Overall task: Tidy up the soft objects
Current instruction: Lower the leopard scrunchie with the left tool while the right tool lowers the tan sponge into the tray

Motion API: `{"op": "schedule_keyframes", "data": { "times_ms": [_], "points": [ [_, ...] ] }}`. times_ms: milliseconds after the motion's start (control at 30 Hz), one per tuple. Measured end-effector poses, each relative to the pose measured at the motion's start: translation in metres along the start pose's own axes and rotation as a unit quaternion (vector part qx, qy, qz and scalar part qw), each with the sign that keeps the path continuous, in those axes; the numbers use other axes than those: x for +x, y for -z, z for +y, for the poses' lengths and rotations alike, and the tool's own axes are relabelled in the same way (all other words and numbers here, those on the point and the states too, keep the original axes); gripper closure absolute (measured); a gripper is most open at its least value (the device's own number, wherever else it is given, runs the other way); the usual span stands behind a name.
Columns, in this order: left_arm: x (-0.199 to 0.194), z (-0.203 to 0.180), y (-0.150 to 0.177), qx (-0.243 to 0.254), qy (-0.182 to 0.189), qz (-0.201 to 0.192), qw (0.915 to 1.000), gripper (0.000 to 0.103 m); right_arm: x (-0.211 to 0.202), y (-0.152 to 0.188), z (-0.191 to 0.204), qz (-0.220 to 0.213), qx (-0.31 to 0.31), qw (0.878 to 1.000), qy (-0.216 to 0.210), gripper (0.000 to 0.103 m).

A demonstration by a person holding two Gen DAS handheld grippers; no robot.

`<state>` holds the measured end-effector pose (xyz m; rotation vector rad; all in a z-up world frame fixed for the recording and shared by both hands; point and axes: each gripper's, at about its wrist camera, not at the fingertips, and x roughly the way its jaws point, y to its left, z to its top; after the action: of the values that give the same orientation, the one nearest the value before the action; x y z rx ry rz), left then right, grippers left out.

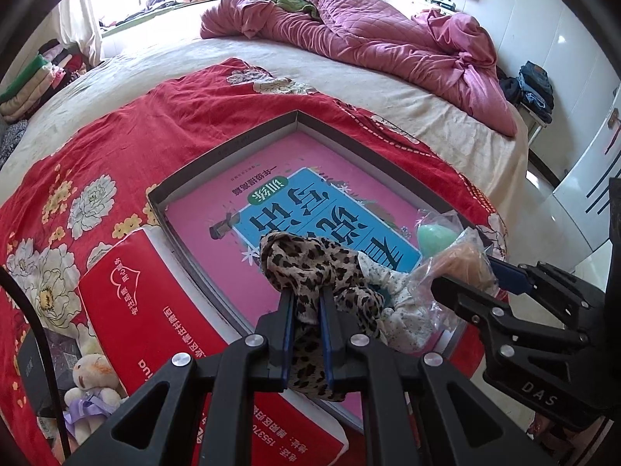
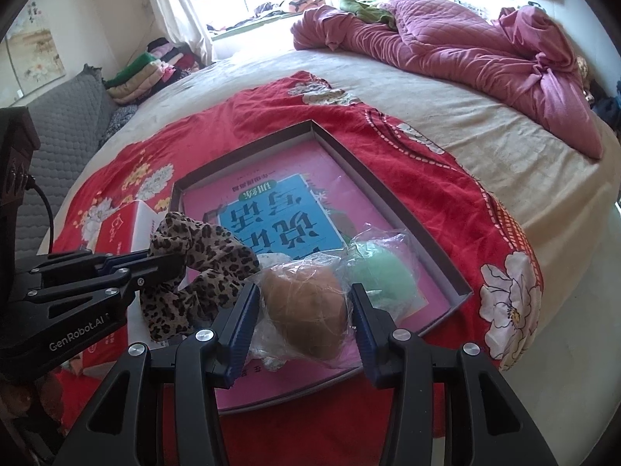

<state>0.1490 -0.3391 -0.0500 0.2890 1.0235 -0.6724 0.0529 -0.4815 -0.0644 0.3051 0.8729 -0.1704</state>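
Observation:
My left gripper [image 1: 306, 305] is shut on a leopard-print cloth [image 1: 310, 268], which bunches above the fingers and hangs down between them. It is over the near part of a shallow grey box [image 1: 233, 147] lined with a pink and blue book cover. My right gripper [image 2: 304, 306] is shut on a brown soft ball in a clear plastic bag [image 2: 306, 306], just above the box's [image 2: 365, 163] near right corner. A green soft ball in plastic [image 2: 378, 277] lies in that corner. A white flowered cloth [image 1: 403, 310] lies between the two grippers.
The box rests on a red flowered blanket [image 1: 116, 136] on a wide bed. A red and white carton [image 1: 128, 291] lies left of the box, and a small plush bear [image 1: 91, 380] sits beside it. A pink quilt [image 1: 368, 35] is heaped at the far side. Folded clothes [image 2: 147, 70] are stacked at far left.

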Motion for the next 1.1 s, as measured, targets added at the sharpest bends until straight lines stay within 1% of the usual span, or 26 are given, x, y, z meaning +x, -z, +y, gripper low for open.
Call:
{"op": "schedule_keyframes", "data": {
  "times_ms": [233, 333, 433, 567, 733, 833, 867, 933, 967, 1000, 1067, 1100],
  "points": [
    [0.006, 0.000, 0.003, 0.005, -0.007, 0.006, 0.9999, 0.091, 0.016, 0.002, 0.004, 0.008, -0.020, 0.999, 0.023, 0.054],
    [0.008, 0.001, 0.003, 0.002, -0.006, 0.008, 0.9999, 0.091, 0.019, 0.002, 0.006, 0.008, -0.022, 1.000, 0.018, 0.053],
    [0.008, 0.001, 0.003, 0.003, -0.008, 0.008, 0.9999, 0.091, 0.019, 0.002, 0.007, 0.003, -0.028, 0.999, 0.026, 0.053],
    [0.006, 0.000, 0.002, 0.008, -0.012, 0.006, 0.9999, 0.091, 0.019, 0.002, 0.008, -0.002, -0.029, 0.999, 0.022, 0.053],
    [0.006, -0.001, 0.004, 0.010, -0.014, 0.009, 0.9998, 0.090, 0.016, 0.001, 0.010, -0.009, -0.033, 0.999, 0.022, 0.048],
    [0.005, -0.001, 0.005, 0.007, -0.011, 0.011, 0.9999, 0.089, 0.014, 0.001, 0.012, -0.015, -0.043, 0.998, 0.034, 0.044],
    [0.005, -0.001, 0.006, 0.006, -0.010, 0.012, 0.9999, 0.088, 0.014, 0.001, 0.012, -0.016, -0.044, 0.998, 0.036, 0.044],
    [0.005, -0.001, 0.007, 0.008, -0.011, 0.012, 0.9998, 0.082, 0.013, 0.000, 0.012, -0.016, -0.042, 0.998, 0.037, 0.043],
    [0.005, -0.001, 0.007, 0.007, -0.012, 0.011, 0.9998, 0.074, 0.011, 0.000, 0.011, -0.019, -0.041, 0.998, 0.037, 0.042],
    [0.004, -0.001, 0.007, 0.007, -0.012, 0.011, 0.9998, 0.069, 0.010, 0.000, 0.011, -0.021, -0.040, 0.998, 0.037, 0.038],
    [0.002, 0.000, 0.008, 0.004, -0.010, 0.009, 0.9999, 0.067, 0.007, 0.000, 0.013, -0.024, -0.044, 0.998, 0.038, 0.033],
    [0.001, -0.001, 0.008, 0.004, -0.010, 0.008, 0.9999, 0.067, 0.006, 0.000, 0.013, -0.025, -0.046, 0.998, 0.039, 0.033]
  ]
}}
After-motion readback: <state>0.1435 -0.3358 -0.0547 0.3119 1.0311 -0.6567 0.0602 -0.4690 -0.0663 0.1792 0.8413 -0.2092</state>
